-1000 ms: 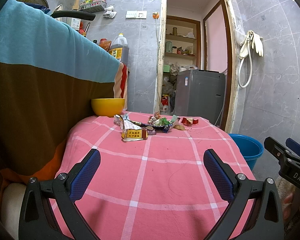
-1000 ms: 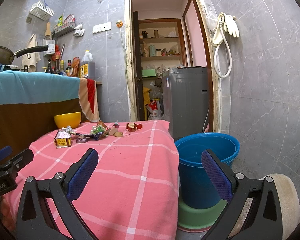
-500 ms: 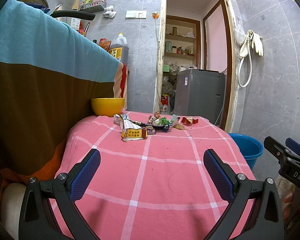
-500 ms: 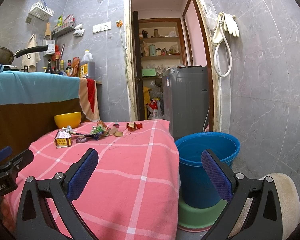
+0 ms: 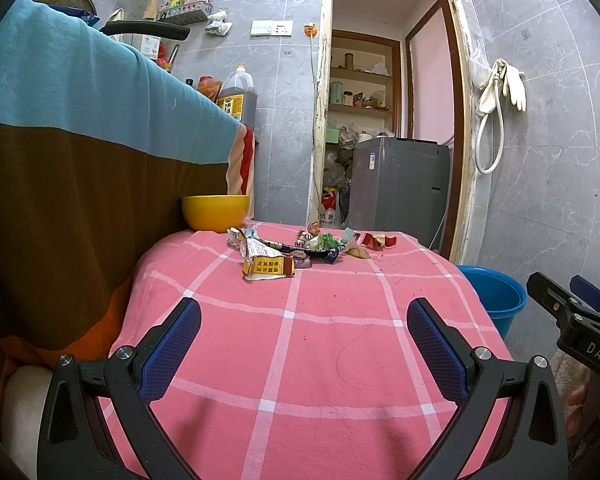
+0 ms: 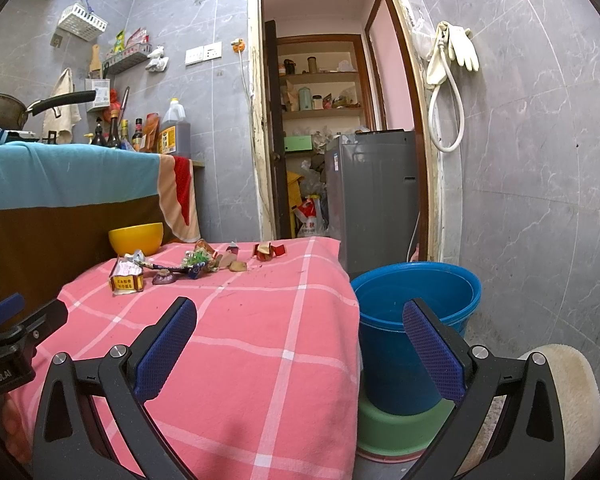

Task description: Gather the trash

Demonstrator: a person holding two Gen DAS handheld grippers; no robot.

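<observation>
Several scraps of trash lie at the far end of the pink checked table: a yellow-brown wrapper, a green and dark pile, and red wrapper bits. The right wrist view shows the same wrapper and red bits. My left gripper hangs open over the near part of the table, well short of the trash. My right gripper is open too, holding nothing, straddling the table's right edge and a blue bucket.
A yellow bowl stands at the table's far left corner, beside a cloth-draped counter. The blue bucket sits on a green basin on the floor to the table's right. Behind is a doorway with a grey appliance.
</observation>
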